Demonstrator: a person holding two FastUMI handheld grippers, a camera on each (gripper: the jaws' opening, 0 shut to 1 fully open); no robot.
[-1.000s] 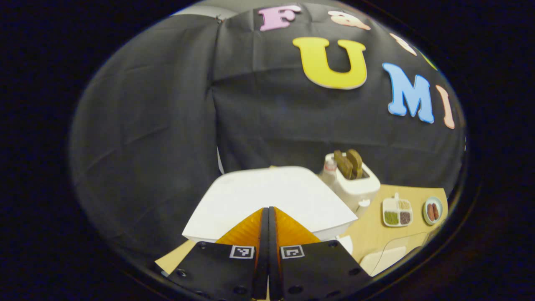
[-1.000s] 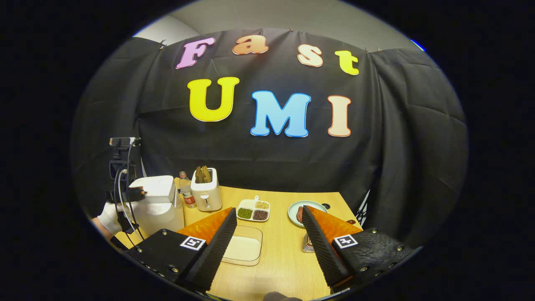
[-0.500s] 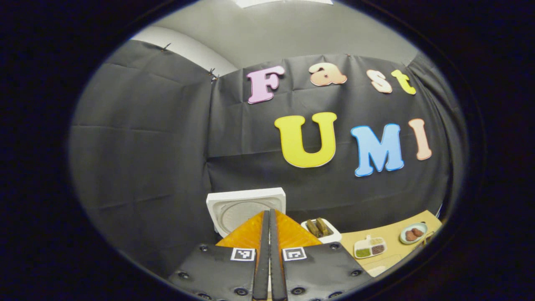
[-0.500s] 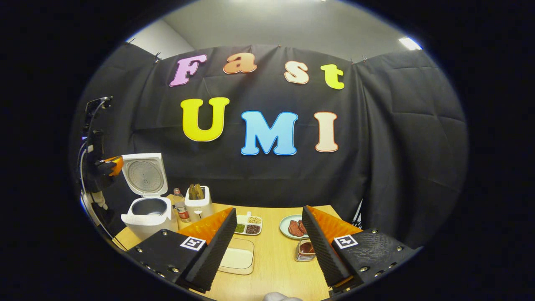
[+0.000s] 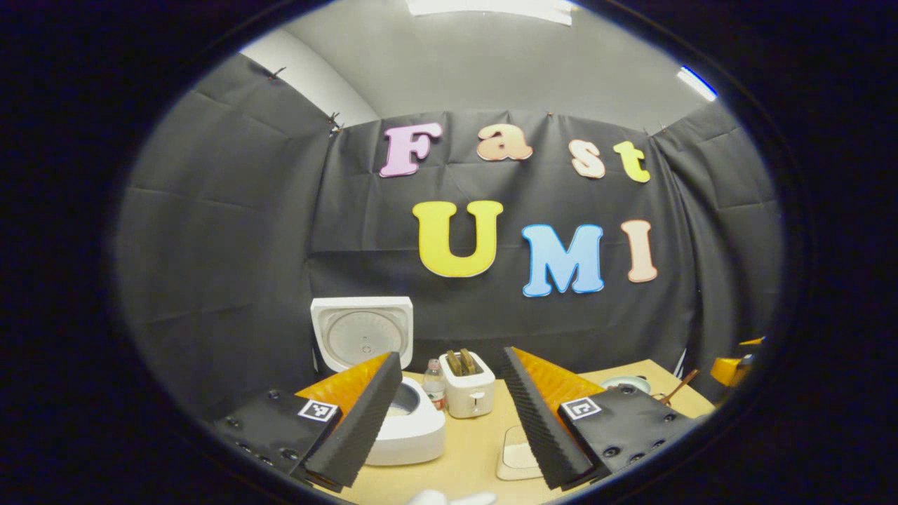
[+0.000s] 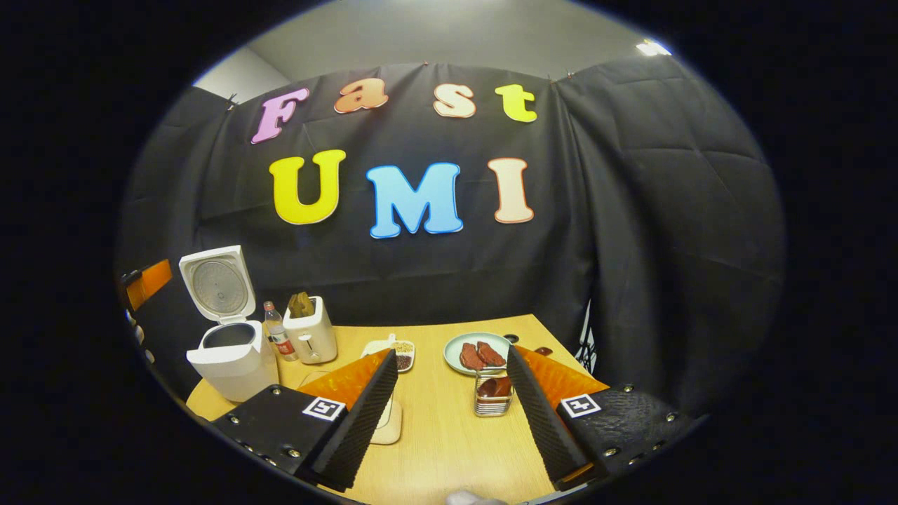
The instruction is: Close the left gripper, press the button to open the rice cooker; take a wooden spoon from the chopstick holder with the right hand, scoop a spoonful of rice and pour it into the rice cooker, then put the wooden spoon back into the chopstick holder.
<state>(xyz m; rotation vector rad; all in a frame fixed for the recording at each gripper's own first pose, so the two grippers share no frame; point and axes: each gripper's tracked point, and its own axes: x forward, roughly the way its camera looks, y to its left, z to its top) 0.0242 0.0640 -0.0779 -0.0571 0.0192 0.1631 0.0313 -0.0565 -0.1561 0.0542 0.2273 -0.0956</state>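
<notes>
Rice cooker (image 6: 228,337) stood at the table's (image 6: 449,435) left rear corner, lid already raised. Both the left gripper (image 5: 445,414) and right gripper (image 6: 452,414) gaped wide, holding nothing. Judged next: the right gripper must reach the chopstick holder (image 6: 493,396) just ahead and pinch the wooden spoon's handle.

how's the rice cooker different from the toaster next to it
The rice cooker stands open, its lid swung upright and its pot showing; the toaster has no lid, just dark slices poking out of its top slots. The rice cooker is the wider, bulkier body; the toaster is narrower and boxier. A small bottle stands between them. Both are white and sit along the back left of the wooden table.
</notes>
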